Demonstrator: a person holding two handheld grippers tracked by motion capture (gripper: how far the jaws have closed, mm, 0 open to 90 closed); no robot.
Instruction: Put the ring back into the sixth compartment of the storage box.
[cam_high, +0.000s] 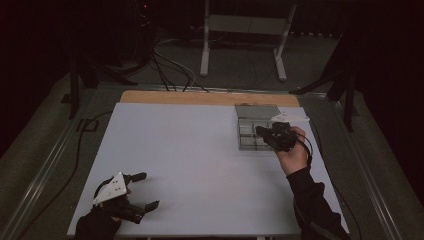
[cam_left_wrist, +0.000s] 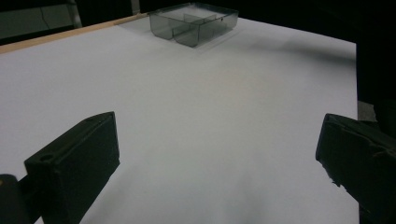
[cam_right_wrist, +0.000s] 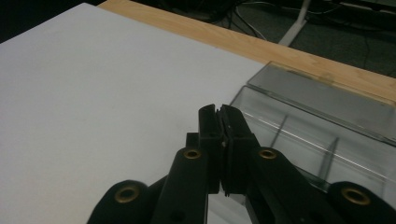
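Note:
A clear plastic box (cam_high: 246, 126) with several compartments stands at the back right of the white table top (cam_high: 190, 150), its lid (cam_high: 257, 111) folded open behind it. My right gripper (cam_high: 260, 131) hovers over the box's right half, pointing left, jaws pressed together with nothing between them. In the right gripper view the shut jaws (cam_right_wrist: 219, 113) end just left of the box (cam_right_wrist: 308, 140) and its lid (cam_right_wrist: 327, 95). My left gripper (cam_high: 149, 190) rests at the table's near left corner, jaws wide apart and empty. In the left gripper view the box (cam_left_wrist: 194, 22) lies far ahead of the open gripper (cam_left_wrist: 219, 154).
A wooden strip (cam_high: 200, 97) runs along the table's far edge. Beyond it are cables (cam_high: 170, 65) on the floor and a white frame stand (cam_high: 242, 30). Dark stands flank the table on both sides. A person's sleeve (cam_high: 312, 200) comes in at the lower right.

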